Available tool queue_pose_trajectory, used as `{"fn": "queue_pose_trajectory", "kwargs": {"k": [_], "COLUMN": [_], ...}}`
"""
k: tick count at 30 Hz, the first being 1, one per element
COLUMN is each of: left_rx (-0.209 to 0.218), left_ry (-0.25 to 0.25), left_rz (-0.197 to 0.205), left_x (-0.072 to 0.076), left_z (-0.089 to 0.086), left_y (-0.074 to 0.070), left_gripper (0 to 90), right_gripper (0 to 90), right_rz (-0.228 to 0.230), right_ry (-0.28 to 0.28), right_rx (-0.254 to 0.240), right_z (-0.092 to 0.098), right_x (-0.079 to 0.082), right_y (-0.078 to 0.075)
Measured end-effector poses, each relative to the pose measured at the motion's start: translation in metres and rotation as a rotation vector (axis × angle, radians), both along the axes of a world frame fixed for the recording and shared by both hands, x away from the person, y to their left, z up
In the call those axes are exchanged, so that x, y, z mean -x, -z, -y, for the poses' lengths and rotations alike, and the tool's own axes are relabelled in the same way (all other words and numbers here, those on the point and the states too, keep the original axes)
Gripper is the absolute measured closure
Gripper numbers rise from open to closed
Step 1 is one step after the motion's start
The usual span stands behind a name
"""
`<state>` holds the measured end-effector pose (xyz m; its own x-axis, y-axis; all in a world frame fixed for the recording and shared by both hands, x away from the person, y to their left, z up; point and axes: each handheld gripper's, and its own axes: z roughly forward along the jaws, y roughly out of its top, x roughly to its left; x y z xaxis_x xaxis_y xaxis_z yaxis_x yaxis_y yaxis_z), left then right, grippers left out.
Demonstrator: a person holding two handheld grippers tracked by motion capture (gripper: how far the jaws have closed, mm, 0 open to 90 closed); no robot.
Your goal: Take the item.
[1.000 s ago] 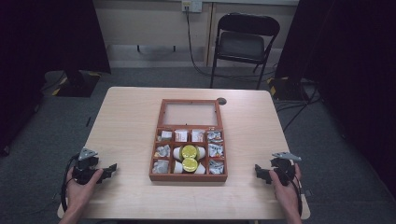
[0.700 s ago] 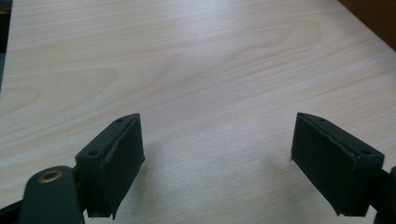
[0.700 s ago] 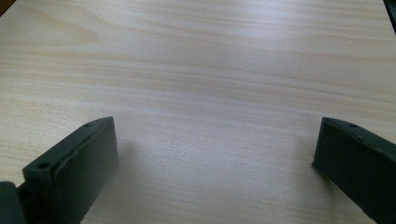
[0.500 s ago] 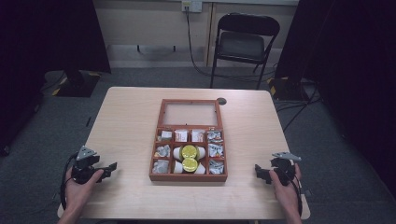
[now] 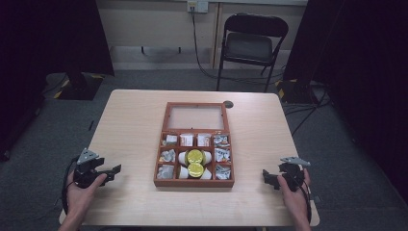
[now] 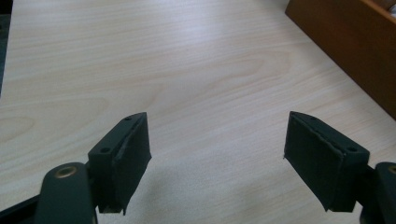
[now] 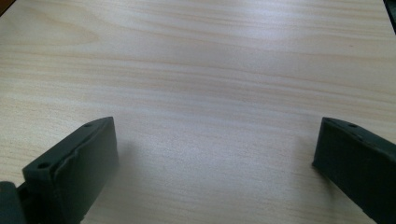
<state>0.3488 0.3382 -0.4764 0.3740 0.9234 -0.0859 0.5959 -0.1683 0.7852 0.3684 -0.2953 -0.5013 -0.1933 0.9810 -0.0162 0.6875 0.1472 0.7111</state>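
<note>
A wooden compartment box [image 5: 194,183] sits mid-table with its glass-paned lid [image 5: 196,117] laid open at the back. Two white cups with yellow lids [image 5: 195,156] lie in its middle cells, and small packets [image 5: 168,155] fill the cells around them. My left gripper [image 5: 114,169] [image 6: 217,154] rests near the front left corner of the table, its jaws apart and just now closing with nothing between them. The box's side wall [image 6: 345,51] rises to its right. My right gripper [image 5: 266,176] [image 7: 215,158] sits open over bare wood at the front right.
A black folding chair [image 5: 252,45] stands beyond the table's far edge. A small dark round disc [image 5: 228,104] lies on the table [image 5: 134,120] behind the box. Cables run across the floor at the right.
</note>
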Motion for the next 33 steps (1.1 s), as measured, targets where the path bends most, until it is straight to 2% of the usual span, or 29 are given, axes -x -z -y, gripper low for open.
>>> {"fn": "queue_pose_trajectory", "kwargs": {"k": [9, 14, 24, 30, 33], "left_rx": [0.013, 0.018, 0.019, 0.030, 0.036], "left_ry": [0.026, 0.036, 0.071, 0.071, 0.079], "left_rz": [0.032, 0.026, 0.058, 0.050, 0.060], "left_x": [0.001, 0.001, 0.002, -0.002, -0.003], "left_z": [0.006, 0.008, 0.020, 0.022, 0.023], "left_y": [-0.008, -0.010, -0.022, -0.024, -0.028], "left_gripper": [22.1, 22.1, 21.7, 21.7, 21.4], "right_gripper": [0.0, 0.0, 0.0, 0.0, 0.0], "right_rz": [0.000, 0.000, 0.000, 0.000, 0.000], "right_ry": [0.000, 0.000, 0.000, 0.000, 0.000], "right_rx": [0.000, 0.000, -0.001, 0.000, 0.000], "right_z": [0.000, 0.000, 0.000, 0.000, 0.000], "right_x": [0.000, 0.000, 0.000, 0.000, 0.000], "right_y": [0.000, 0.000, 0.000, 0.000, 0.000]}}
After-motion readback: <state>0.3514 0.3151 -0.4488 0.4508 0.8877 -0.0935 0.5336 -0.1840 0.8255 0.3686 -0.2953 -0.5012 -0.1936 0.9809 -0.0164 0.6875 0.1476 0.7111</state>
